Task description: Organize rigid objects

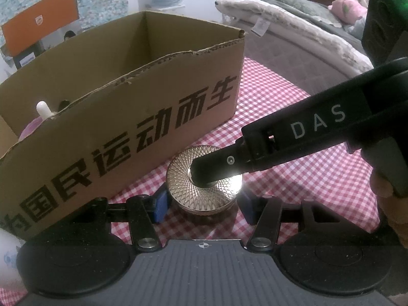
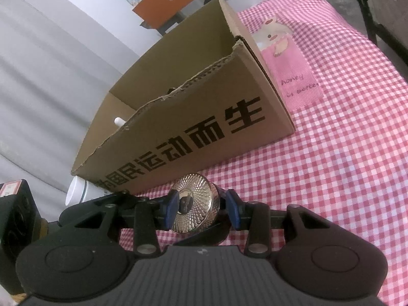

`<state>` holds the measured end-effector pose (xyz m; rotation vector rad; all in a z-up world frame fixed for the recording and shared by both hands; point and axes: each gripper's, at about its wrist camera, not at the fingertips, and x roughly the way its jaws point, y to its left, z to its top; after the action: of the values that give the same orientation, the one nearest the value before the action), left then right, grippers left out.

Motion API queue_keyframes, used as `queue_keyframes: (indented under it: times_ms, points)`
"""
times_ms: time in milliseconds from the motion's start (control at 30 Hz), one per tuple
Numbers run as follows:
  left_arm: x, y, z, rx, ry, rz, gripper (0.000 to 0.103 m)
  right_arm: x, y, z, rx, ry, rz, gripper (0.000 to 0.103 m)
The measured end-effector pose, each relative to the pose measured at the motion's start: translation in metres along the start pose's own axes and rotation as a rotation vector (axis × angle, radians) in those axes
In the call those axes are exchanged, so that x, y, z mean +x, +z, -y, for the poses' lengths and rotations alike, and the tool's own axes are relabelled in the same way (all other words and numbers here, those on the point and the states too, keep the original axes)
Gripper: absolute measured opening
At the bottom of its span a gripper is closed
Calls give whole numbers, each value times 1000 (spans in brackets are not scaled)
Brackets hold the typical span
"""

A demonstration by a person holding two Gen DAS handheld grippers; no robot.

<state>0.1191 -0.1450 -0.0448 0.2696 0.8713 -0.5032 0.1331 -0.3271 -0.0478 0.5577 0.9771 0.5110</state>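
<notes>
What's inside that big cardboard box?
Over the torn front wall of the cardboard box, the left wrist view shows a white rounded tip and something pale purple at one end. The wall hides the rest of the inside.

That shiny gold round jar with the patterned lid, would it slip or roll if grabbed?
The shiny gold round jar looks rigid, so it should not flex. Its polished rim may slip against the blue pads. Squat and flat-lidded, it probably sits steady on the checked cloth, though it might roll if tipped on edge.

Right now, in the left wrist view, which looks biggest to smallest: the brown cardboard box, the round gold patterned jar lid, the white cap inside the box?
1. Brown cardboard box
2. Round gold patterned jar lid
3. White cap, partly hidden and farther away
</notes>
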Motion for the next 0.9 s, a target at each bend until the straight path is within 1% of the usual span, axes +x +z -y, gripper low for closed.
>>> queue_keyframes:
  times_ms: [367, 900]
  points:
    - [-12, 1, -7, -10, 3, 13, 55, -6, 3, -4, -10, 8, 8, 42]
    - [-33, -1, 2, -5, 24, 52, 55, -21, -1, -21, -43, 16, 43, 43]
